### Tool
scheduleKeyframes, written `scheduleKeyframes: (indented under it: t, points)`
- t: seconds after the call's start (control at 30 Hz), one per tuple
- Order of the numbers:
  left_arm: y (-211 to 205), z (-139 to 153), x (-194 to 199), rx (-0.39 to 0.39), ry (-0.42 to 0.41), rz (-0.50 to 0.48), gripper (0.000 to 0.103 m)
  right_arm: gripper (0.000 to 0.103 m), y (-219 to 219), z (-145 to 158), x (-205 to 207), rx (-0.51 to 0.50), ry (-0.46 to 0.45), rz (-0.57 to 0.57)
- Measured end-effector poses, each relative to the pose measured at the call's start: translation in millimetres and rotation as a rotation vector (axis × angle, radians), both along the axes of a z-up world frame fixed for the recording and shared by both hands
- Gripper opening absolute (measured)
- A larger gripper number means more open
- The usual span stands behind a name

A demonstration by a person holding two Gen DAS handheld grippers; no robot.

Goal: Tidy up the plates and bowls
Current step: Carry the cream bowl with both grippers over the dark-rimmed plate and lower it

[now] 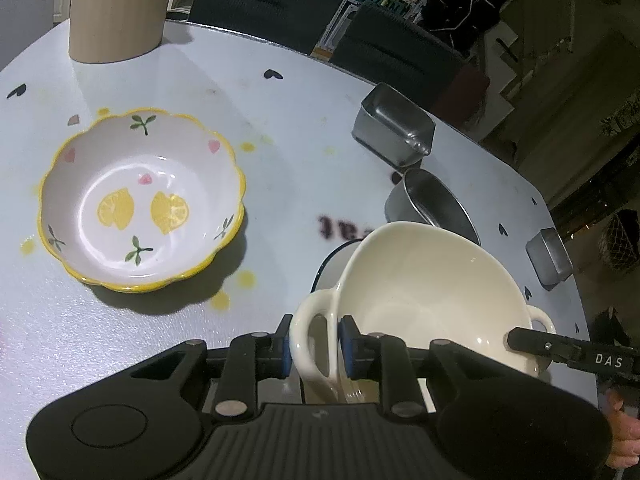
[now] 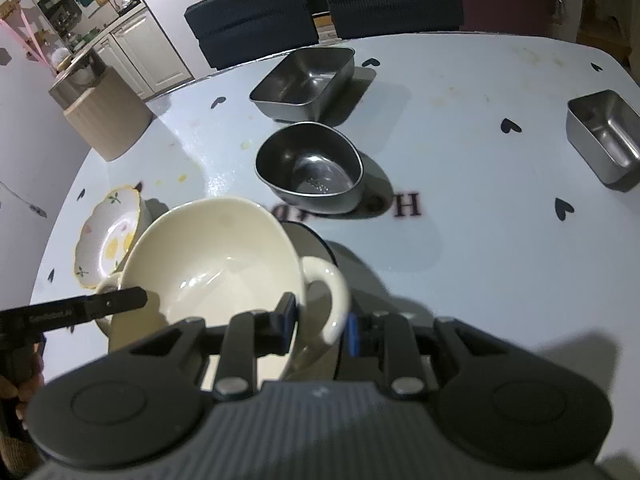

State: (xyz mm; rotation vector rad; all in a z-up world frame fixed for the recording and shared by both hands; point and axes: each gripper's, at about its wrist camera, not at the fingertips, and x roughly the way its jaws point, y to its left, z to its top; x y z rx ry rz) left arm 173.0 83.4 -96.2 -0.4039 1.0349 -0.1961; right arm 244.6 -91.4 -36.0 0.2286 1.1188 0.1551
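Cream bowl [image 1: 432, 296] handles, clamped by both grippers

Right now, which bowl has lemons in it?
Look at the pale blue table with little black hearts. Near the tall beige pot sits the lemon bowl. It alone has a wavy yellow rim; the others are plain cream or steel.
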Motion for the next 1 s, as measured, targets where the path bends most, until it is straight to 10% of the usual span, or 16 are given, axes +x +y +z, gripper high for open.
scheduleKeyframes:
  t: [1.0]
  points:
    - [2, -16, 8, 0.017, 0.039, 0.003, 0.031, 0.029, 11, -2, 4, -0.074, -0.008, 0.054]
